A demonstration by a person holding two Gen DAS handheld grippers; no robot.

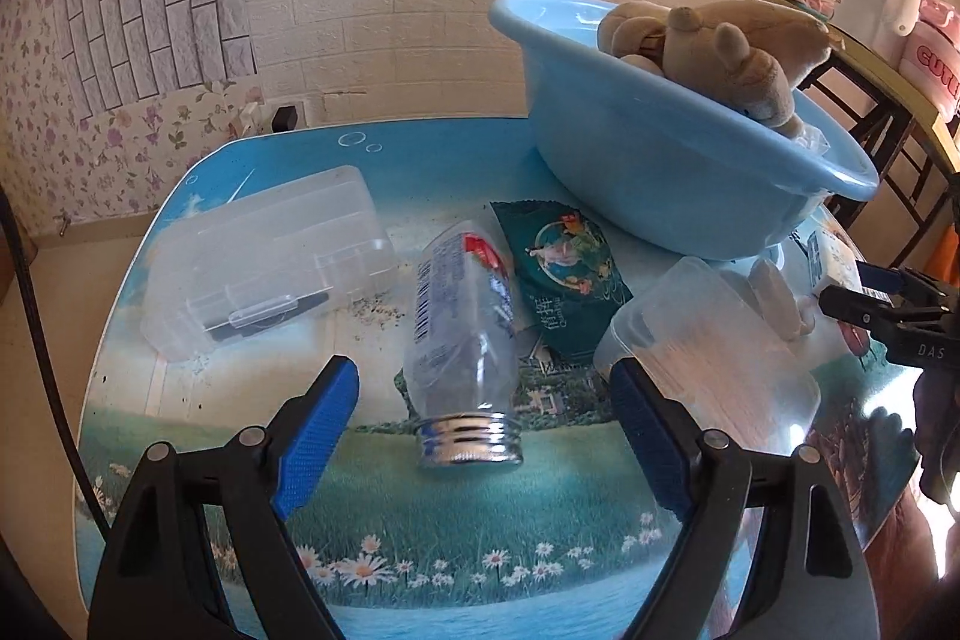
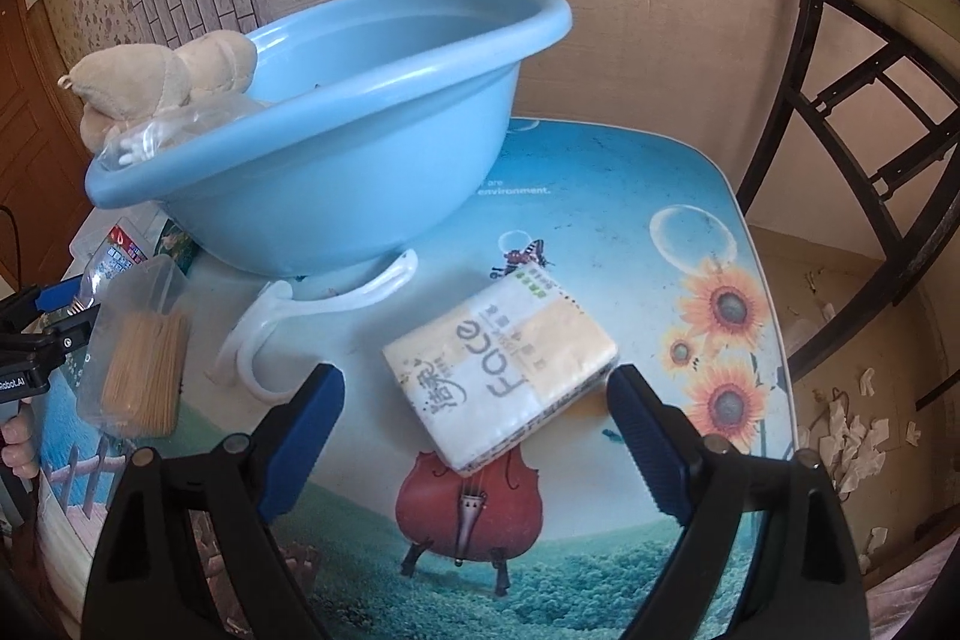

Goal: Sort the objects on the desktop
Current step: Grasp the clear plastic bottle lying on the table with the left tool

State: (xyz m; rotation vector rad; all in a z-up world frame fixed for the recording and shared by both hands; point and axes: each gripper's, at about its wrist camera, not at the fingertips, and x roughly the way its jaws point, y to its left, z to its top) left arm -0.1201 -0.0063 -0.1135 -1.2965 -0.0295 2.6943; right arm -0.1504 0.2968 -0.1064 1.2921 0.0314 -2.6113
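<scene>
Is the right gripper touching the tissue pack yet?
Apart. In the right wrist view the right gripper stands open, and bare table shows between each blue pad and the tissue pack lying between them.

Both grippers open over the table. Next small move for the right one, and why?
Probably ease the right gripper forward and down around the tissue pack, then close. The pack lies loose between the open jaws, untouched, and the blue basin already holds sorted items.

We see a table (image 1: 180,400) printed with a picture, bearing a blue basin (image 1: 660,172), clear plastic box (image 1: 264,256), empty bottle (image 1: 462,328), green packet (image 1: 564,274), toothpick jar (image 1: 702,364), white hanger (image 2: 312,304) and tissue pack (image 2: 504,370).
</scene>
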